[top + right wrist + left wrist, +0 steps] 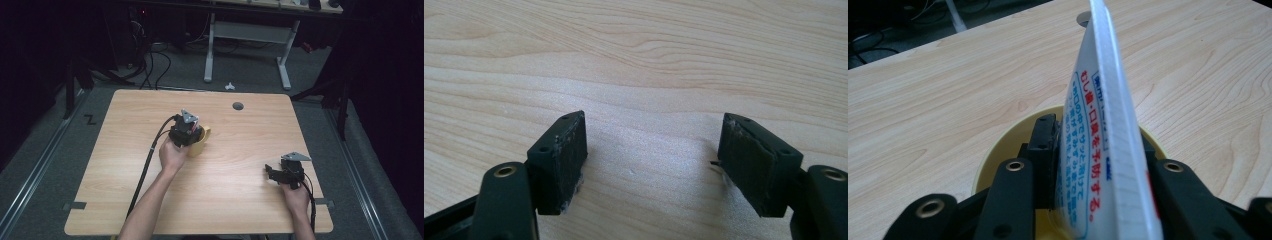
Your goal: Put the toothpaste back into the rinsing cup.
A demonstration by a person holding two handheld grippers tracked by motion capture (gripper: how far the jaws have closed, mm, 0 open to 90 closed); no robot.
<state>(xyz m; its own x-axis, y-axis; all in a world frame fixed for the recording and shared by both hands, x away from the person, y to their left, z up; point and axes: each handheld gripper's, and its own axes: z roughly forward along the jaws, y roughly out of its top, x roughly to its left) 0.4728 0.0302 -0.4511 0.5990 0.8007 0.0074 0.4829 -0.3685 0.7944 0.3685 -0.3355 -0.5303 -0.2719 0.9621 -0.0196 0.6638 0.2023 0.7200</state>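
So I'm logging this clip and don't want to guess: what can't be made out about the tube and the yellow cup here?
- Tube: left gripper view; its cap end is hidden behind the left gripper, its flat end cut off by the top edge.
- Yellow cup: high view; the left gripper and hand cover most of it, so its inside is unseen.
- Tube print: left gripper view; too blurred and slanted to read fully.
- Right gripper: open over bare table.

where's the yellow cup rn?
In the high view the yellow cup stands on the table just left of centre, directly under the left tool, which is shut on a white printed tube above it.
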